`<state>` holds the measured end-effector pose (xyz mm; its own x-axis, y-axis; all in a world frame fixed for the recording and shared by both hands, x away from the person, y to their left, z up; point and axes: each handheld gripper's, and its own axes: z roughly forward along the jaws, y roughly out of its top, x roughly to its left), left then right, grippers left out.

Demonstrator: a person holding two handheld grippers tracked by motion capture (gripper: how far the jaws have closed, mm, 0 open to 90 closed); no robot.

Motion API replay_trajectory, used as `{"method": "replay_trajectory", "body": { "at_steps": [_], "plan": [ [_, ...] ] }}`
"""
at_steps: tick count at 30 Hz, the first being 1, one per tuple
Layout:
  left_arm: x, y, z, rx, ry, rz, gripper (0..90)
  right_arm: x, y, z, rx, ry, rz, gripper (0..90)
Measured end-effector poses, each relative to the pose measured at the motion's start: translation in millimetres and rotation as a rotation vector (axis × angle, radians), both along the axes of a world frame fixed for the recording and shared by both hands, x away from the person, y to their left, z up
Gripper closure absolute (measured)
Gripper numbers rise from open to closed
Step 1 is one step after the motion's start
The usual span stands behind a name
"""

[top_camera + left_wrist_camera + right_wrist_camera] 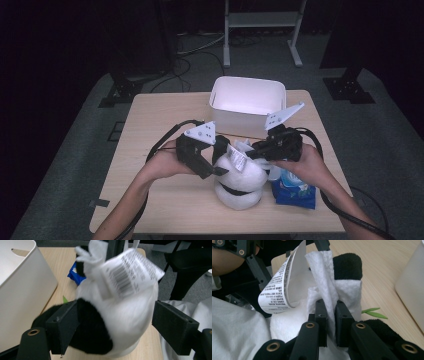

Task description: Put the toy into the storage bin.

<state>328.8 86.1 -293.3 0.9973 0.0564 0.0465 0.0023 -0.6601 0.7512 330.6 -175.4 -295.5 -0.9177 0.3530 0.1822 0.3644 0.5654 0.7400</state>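
Observation:
A white and black plush toy [240,186] sits on the wooden table [160,120] near its front edge. A paper barcode tag [236,159] sticks up from its top. My left gripper [219,169] is at the toy's left side. In the left gripper view its jaws stand open on either side of the toy's round body [125,315], with the tag [130,275] above. My right gripper [257,150] comes in from the right. In the right gripper view it [331,307] is shut on a white fabric flap [324,272] of the toy, next to the curled tag [279,287].
A white plastic bin [247,102] stands at the back of the table, just behind the grippers. A blue packet [295,192] lies right of the toy under my right hand. A small green leaf piece [374,313] lies on the table by the bin [412,285].

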Motion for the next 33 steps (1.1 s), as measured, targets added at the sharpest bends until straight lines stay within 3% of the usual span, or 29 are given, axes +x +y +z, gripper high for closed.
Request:
{"method": "replay_trajectory", "body": {
  "at_steps": [6,15,23,25,28,33],
  "plan": [
    [3.0,2.8,-10.0,-0.016,0.032,0.014,17.8,-2.5,-10.4,-2.4,0.001,0.000,-0.012,81.9],
    [10.1,2.6,-34.2,-0.035,0.114,0.024,14.5,-6.6,-23.2,-6.0,0.006,0.012,-0.021,81.9],
    [17.1,-13.5,-64.9,-0.065,0.237,-0.015,10.2,-9.4,-31.7,-9.2,0.006,0.025,-0.019,81.9],
    [18.8,-16.7,-68.3,-0.091,0.244,-0.029,9.9,-10.2,-32.6,-9.6,0.011,0.028,-0.017,81.9],
    [20.5,-15.8,-67.5,-0.138,0.238,-0.047,21.3,-10.9,-34.9,-9.6,0.014,0.025,-0.022,81.8],
    [18.5,-11.3,-58.4,-0.133,0.201,-0.037,31.7,-10.5,-33.4,-7.1,0.053,0.007,-0.018,81.9]
  ]
}}
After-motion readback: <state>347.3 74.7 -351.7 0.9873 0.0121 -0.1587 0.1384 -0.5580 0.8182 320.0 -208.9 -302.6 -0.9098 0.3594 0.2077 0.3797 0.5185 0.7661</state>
